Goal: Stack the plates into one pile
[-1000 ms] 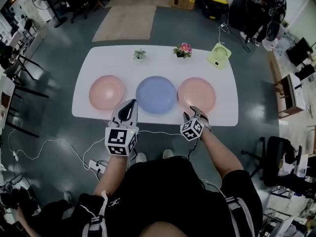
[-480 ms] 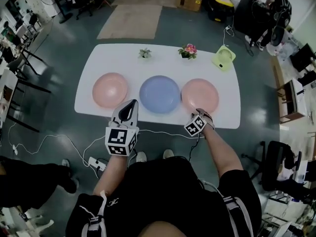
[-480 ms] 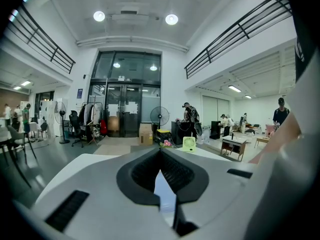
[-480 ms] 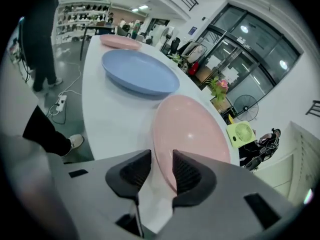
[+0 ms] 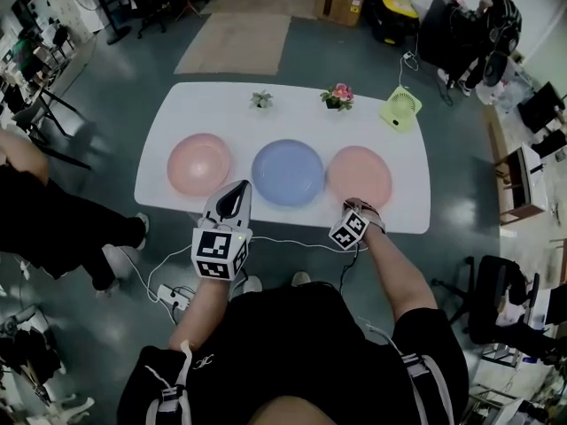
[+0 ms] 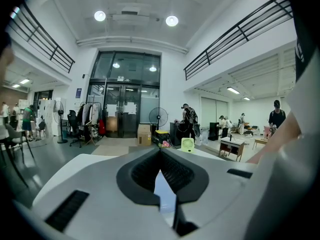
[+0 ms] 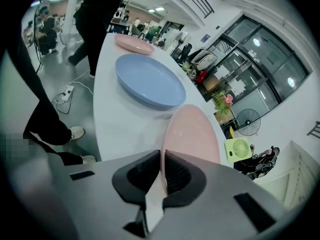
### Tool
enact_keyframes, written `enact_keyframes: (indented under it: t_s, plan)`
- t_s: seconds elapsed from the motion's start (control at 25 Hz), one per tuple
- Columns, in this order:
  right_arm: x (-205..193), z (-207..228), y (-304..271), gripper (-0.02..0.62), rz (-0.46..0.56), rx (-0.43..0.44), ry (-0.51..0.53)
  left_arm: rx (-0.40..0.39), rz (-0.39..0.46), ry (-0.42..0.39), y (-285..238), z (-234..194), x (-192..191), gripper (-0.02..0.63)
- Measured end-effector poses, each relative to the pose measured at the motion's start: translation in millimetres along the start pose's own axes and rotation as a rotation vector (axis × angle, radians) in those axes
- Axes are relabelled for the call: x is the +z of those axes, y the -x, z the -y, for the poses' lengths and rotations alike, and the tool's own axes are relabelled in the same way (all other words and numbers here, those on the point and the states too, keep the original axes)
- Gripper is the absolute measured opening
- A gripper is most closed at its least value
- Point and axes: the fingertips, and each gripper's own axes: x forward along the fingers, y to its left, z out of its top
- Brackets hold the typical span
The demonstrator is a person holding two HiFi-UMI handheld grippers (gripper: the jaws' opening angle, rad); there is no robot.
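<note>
White counter (image 5: 177, 149) in big hall: left pink plate (image 5: 199, 162), blue plate (image 5: 288, 172), right pink plate (image 5: 359, 173) in row, apart. Right claw (image 5: 354, 205) closing on near rim of right pink plate; pinch firmly, lift level, then carry over blue plate. Left claw (image 5: 237, 187) pressed together, empty, near counter edge.

Seen from the blue plate (image 5: 288, 173), the left pink plate (image 5: 199, 164) lies at 9 o'clock with a bare gap between. The right pink plate (image 5: 360, 176) lies at 3 o'clock, with only a slit between. Toward 12 o'clock a broad strip of table (image 5: 292, 118) lies open as far as a plant (image 5: 260, 99) at 11, flowers (image 5: 337, 96) at 1 and a fan (image 5: 400, 107) at 2. The air over all three plates is open. At 7 o'clock the left gripper (image 5: 237, 189) hangs at the near edge, jaws together.
</note>
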Motion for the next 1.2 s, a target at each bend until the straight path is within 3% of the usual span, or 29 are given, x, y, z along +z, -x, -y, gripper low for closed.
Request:
enact_keyframes:
  t_s: [0.28, 0.52, 0.84, 1.2]
  plan:
    - [26, 12, 20, 0.034, 0.046, -0.08, 0.002, -0.016, 0.012, 0.005, 1, -3, 4, 0.012]
    - [75, 11, 37, 0.034, 0.115, -0.104, 0.073, 0.01, 0.03, 0.02, 13, -18, 2, 0.012]
    - [154, -18, 55, 0.036, 0.238, -0.07, 0.186, 0.075, 0.037, 0.047, 40, -44, -3, 0.012]
    - [207, -65, 47, 0.038, 0.272, -0.011, 0.312, 0.154, 0.039, 0.07, 69, -79, -8, 0.012]
